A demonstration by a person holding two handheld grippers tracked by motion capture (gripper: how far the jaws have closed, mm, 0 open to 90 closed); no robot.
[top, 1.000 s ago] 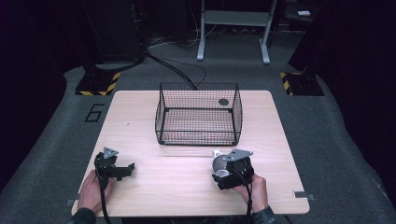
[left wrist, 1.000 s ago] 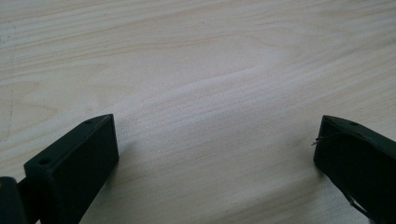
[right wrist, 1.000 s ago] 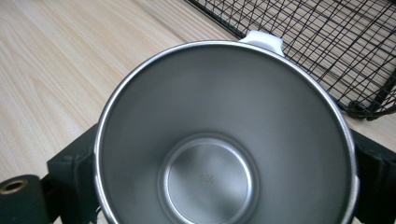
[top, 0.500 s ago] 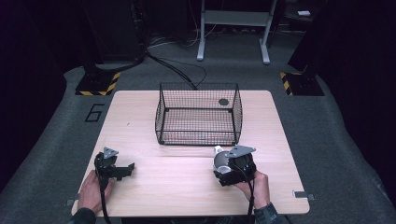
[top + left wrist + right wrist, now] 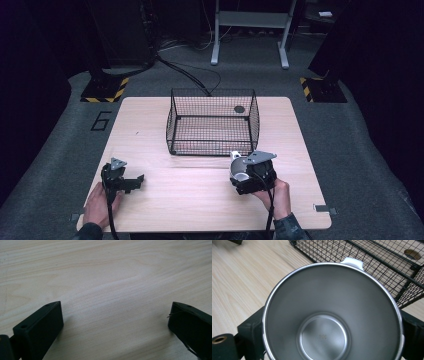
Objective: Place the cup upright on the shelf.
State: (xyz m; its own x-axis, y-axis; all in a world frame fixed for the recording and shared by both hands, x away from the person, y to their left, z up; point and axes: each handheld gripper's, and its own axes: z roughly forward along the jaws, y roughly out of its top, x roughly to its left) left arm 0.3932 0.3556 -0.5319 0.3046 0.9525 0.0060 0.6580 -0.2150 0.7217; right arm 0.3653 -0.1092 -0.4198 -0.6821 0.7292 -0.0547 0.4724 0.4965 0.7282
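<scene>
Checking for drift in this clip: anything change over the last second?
Nothing visibly changed. The right gripper is clamped on the steel cup near the wire basket, as it was; the left gripper rests open on the table.

The high view looks forward and down from above the person's side, taking in the whole desk (image 5: 150, 125), the wire basket (image 5: 212, 122) at its middle and the floor beyond. The left gripper view sits very close to the desk's wood (image 5: 112, 277), facing down along its own two black jaws. The right gripper view looks straight into a steel cup (image 5: 332, 315) at close range, facing the basket (image 5: 374, 257) just behind it. The high view and the right gripper view share the basket and cup (image 5: 241, 170).
</scene>
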